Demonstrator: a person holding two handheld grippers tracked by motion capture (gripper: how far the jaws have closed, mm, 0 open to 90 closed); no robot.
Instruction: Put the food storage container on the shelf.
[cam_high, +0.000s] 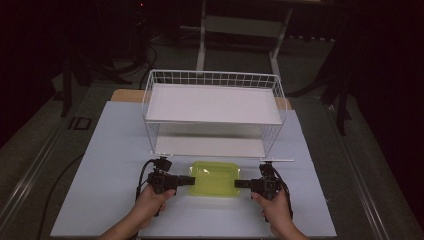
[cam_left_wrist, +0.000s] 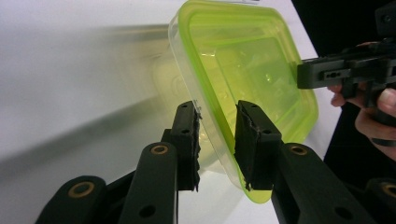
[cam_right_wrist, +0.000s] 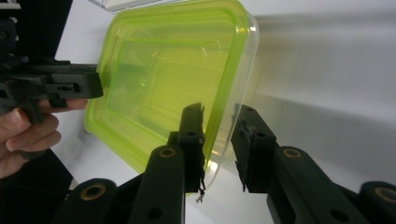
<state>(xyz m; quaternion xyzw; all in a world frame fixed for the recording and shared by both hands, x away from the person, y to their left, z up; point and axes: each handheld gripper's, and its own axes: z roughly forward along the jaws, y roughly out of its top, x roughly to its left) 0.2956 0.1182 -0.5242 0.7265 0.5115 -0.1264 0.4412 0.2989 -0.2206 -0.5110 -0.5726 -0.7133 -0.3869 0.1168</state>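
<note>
On the left of the table (cam_high: 100, 165), the left hand (cam_high: 150, 200) holds the left tool (cam_high: 192, 181). This tool lies level and points to the right, at the short left side of a green box (cam_high: 215, 178). In the left gripper view, the edge of the box sits between the 2 black jaws. One jaw is on the clear wall under the rim and the other is on the green lid (the lid is see-through). The jaws sit very close on the edge, but I cannot tell for sure if they press on it.

The green box lies flat on the table, in the middle, near the front. It is just in front of a white wire rack (cam_high: 214, 112). The rack has 2 white shelves, one above the other.

On the right, the right hand (cam_high: 274, 206) holds the right tool (cam_high: 238, 183). It points to the left, at the short right side of the box. In the right gripper view, the box edge is between its 2 jaws too. One jaw touches the green lid. The other jaw stands a little off the clear wall, so this tool is not yet clamped.
</note>
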